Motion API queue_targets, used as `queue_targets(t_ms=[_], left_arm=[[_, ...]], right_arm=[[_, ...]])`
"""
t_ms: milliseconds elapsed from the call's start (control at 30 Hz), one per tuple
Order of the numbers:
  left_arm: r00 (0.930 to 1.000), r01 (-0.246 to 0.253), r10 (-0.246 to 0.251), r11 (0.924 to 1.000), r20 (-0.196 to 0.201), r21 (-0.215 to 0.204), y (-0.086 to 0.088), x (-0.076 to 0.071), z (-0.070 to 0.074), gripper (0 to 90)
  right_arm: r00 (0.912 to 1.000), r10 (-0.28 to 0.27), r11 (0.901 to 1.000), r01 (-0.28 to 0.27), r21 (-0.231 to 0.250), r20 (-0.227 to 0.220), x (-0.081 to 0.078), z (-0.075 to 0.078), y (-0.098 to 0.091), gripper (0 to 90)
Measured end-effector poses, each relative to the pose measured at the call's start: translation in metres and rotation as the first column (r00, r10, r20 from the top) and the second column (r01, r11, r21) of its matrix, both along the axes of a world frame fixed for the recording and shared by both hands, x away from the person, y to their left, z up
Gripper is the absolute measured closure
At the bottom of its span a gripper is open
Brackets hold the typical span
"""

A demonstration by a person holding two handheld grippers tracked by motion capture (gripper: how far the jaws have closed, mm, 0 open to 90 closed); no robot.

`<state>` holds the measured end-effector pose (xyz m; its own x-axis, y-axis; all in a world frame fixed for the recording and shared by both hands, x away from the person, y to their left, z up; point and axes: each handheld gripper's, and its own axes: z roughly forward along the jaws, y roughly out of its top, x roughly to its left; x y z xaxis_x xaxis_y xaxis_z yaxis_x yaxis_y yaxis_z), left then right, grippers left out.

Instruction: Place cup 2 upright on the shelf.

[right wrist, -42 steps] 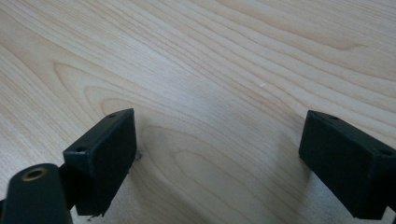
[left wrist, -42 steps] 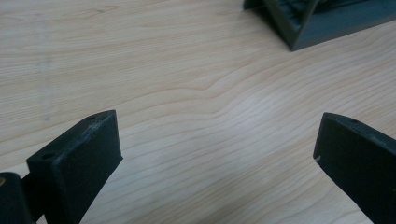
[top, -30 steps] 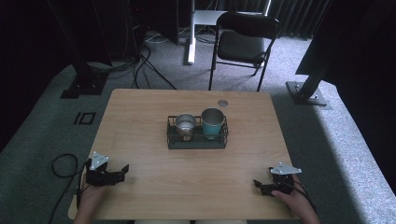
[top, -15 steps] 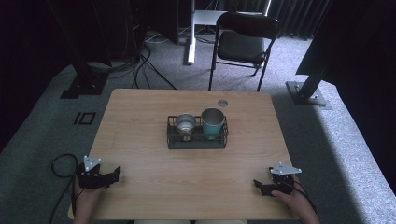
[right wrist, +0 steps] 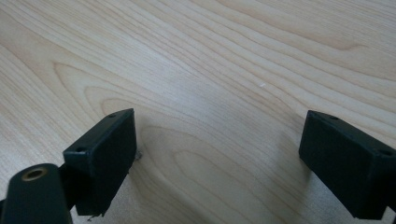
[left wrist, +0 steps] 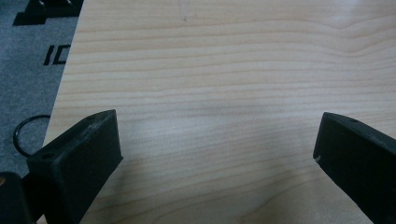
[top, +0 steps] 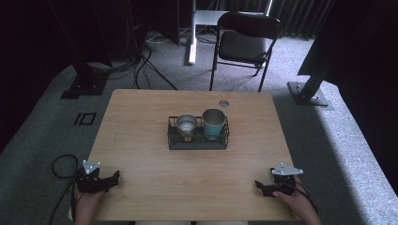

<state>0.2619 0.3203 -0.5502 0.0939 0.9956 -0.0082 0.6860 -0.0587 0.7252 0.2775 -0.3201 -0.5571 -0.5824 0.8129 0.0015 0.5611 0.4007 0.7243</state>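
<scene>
Leftward has slid the left gripper [top: 114,176], jaws apart like the right gripper's [top: 258,185], on the wooden table [top: 197,173].

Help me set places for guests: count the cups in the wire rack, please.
2. A silver metal cup stands in the left half of the wire rack, and a teal cup stands beside it in the right half. None looks hidden.

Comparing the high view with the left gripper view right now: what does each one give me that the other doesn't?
The high view alone gives the wire basket at mid-table with the steel cup and teal cup standing in it, the right gripper and the folding chair beyond. The left gripper view alone gives a close look between its jaws, set wide apart with nothing between them. Both share the wooden table, the left gripper, the grey carpet and a cable loop on it.
</scene>
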Motion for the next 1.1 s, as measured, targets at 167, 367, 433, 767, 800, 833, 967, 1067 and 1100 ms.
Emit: queue_targets(t_ms=[167,367,433,767,800,833,967,1067,1100], left_arm=[[0.9998,0.016,-0.016,0.9996,-0.009,0.022,-0.002,0.0009,-0.0026,1.6],[0.9989,0.031,-0.03,0.9984,-0.036,0.048,-0.0036,0.0036,-0.0043,1.6],[0.9986,0.036,-0.034,0.9988,-0.041,0.032,-0.0027,0.0046,-0.0048,1.6],[0.9967,0.065,-0.064,0.9978,-0.05,0.017,-0.0021,0.006,-0.005,1.6],[0.9967,0.065,-0.064,0.9977,-0.05,0.017,-0.002,0.006,-0.005,1.6],[0.9967,0.065,-0.064,0.9977,-0.05,0.017,-0.002,0.006,-0.005,1.6],[0.9967,0.065,-0.064,0.9977,-0.049,0.017,-0.002,0.006,-0.0051,1.6],[0.9967,0.065,-0.064,0.9978,-0.05,0.017,-0.002,0.0061,-0.005,1.6],[0.9967,0.065,-0.064,0.9978,-0.05,0.017,-0.002,0.0061,-0.005,1.6]], right_arm=[[1.0,0.0,1.0,0.0,0.0,0.0,0.0,0.0,0.0,10.9],[1.0,0.0,1.0,0.0,0.0,0.0,0.0,0.0,0.0,10.9],[1.0,0.0,1.0,0.0,0.0,0.0,0.0,0.0,0.0,10.9],[1.0,-0.001,1.0,0.001,0.0,-0.001,0.0,0.0,0.0,10.9],[1.0,-0.001,1.0,0.001,0.001,-0.001,0.0,0.0,0.0,10.9],[1.0,-0.001,1.0,0.001,0.001,-0.001,0.0,0.0,0.0,10.9],[1.0,-0.001,1.0,0.001,0.0,-0.001,0.0,0.0,0.0,10.9],[1.0,-0.001,1.0,0.001,0.001,-0.001,0.0,0.0,0.0,10.9],[1.0,-0.001,1.0,0.001,0.001,-0.002,0.0001,0.0,0.0,10.9]])
